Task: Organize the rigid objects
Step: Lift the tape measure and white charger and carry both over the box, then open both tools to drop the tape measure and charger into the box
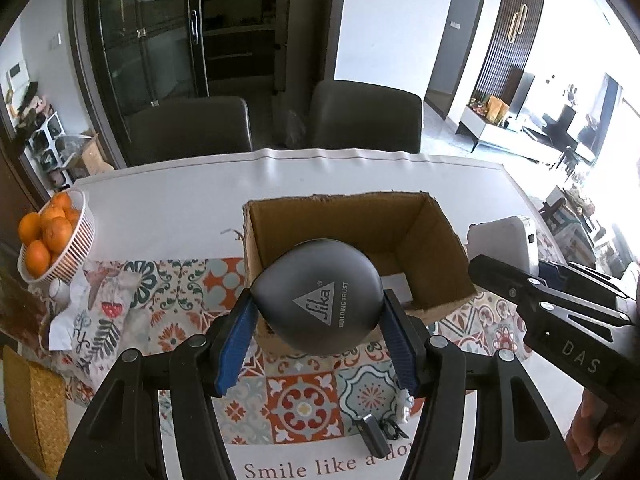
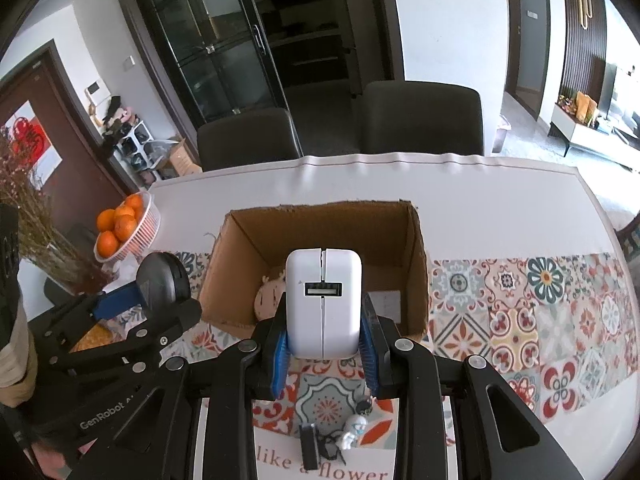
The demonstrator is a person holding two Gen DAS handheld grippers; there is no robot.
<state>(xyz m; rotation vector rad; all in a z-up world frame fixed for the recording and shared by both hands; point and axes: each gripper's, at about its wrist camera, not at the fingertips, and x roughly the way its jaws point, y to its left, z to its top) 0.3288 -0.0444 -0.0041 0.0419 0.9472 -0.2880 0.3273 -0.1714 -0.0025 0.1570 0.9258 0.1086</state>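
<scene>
One disc [image 2: 269,300] in cardboard box [image 2: 240,276]

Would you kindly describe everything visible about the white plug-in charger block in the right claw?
The white rounded plastic charger block is glossy, with a seam down its middle and a USB port on the face turned toward the camera. It stands upright, clamped at its lower sides between the blue pads of the right claw. It is held in the air before the open brown cardboard box, touching nothing else.
</scene>
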